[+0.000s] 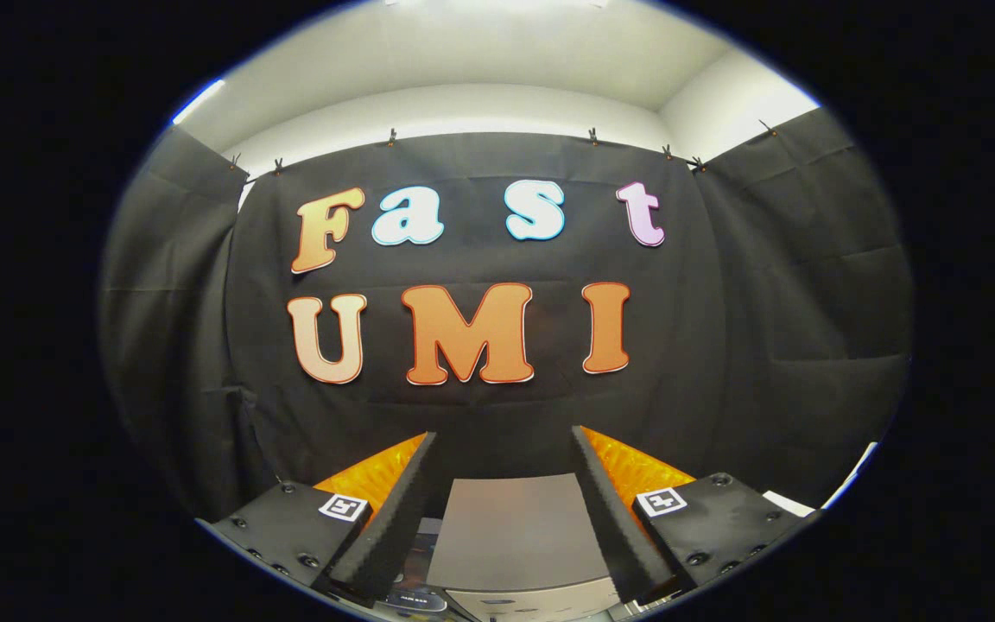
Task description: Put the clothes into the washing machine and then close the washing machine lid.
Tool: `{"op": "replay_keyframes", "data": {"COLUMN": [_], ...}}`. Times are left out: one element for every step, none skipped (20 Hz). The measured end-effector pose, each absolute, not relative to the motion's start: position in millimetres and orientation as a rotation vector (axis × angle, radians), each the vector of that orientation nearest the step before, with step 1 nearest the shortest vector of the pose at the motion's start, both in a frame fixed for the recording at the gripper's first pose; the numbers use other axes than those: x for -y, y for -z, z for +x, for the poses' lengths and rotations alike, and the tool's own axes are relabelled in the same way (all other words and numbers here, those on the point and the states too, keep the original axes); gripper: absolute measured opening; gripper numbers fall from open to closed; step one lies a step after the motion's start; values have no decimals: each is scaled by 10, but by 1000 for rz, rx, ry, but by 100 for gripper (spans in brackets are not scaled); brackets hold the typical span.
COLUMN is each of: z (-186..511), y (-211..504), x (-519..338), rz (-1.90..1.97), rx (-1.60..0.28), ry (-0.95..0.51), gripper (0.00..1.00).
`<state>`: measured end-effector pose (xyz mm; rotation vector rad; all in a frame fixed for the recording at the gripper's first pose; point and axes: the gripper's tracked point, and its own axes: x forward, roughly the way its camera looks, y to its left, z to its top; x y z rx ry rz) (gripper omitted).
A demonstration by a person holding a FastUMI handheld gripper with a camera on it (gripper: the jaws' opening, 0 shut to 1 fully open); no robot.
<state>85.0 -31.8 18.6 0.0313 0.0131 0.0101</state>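
Straight ahead hangs the booth's black cloth wall (497,415), with a white room wall and ceiling above it. Below that cloth, and much nearer, sits the washing machine (515,553): a grey flat panel, most likely its lid or top, with a paler front edge beneath it. That machine is the landmark for everything else.

Relative to the washing machine, the gripper (504,510) is held above and just short of it, aimed level at the cloth and not down at the machine. Its fingers are spread wide apart with nothing between them; the grey panel shows through the gap. A small dark thing with a label lies at the machine's near edge, below the left finger; what it is I cannot tell.

No clothes can be made out, and whether the lid is open or shut is unclear. So the machine lies forward and downward, centred between the fingers, and I judge the coming move needs a downward tilt first.
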Motion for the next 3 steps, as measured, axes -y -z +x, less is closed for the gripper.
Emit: {"op": "replay_keyframes", "data": {"z": [854,843,846], "y": [-184,-176,-181], "x": [351,373,380], "rz": [33,35,37], "rx": [-14,-14,-12], "ry": [-7,-9,-10], "gripper": [97,97,97]}}
